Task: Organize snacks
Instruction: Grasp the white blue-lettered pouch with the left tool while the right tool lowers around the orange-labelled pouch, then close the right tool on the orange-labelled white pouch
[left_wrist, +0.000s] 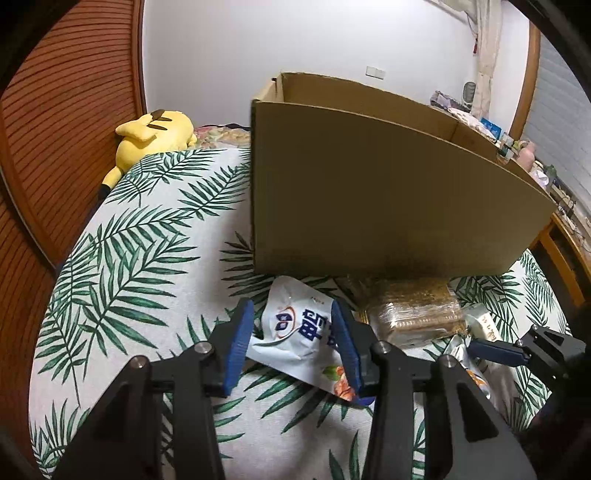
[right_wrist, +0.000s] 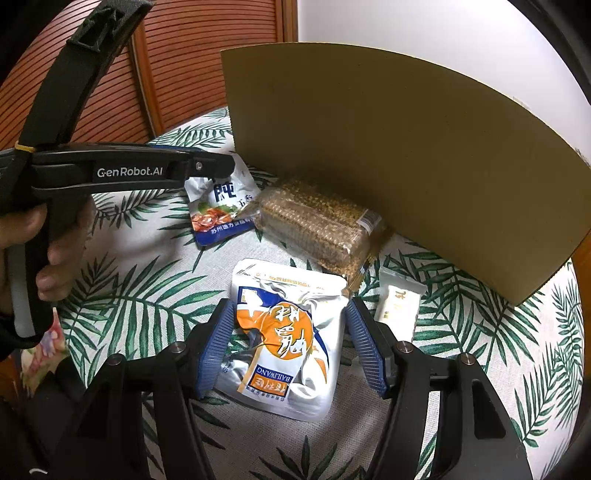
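Observation:
An open cardboard box stands on the leaf-print bed cover; it also shows in the right wrist view. My left gripper straddles a white and blue snack pouch, jaws open around it; the pouch also shows in the right wrist view, and whether the pads touch it I cannot tell. My right gripper is open around a silver and orange pouch lying flat. A clear pack of brown cereal bars lies against the box. A small white packet lies to the right.
A yellow plush toy lies at the bed's far left by a wooden slatted wall. A cluttered shelf runs behind the box. The left gripper's body and the hand holding it cross the right wrist view.

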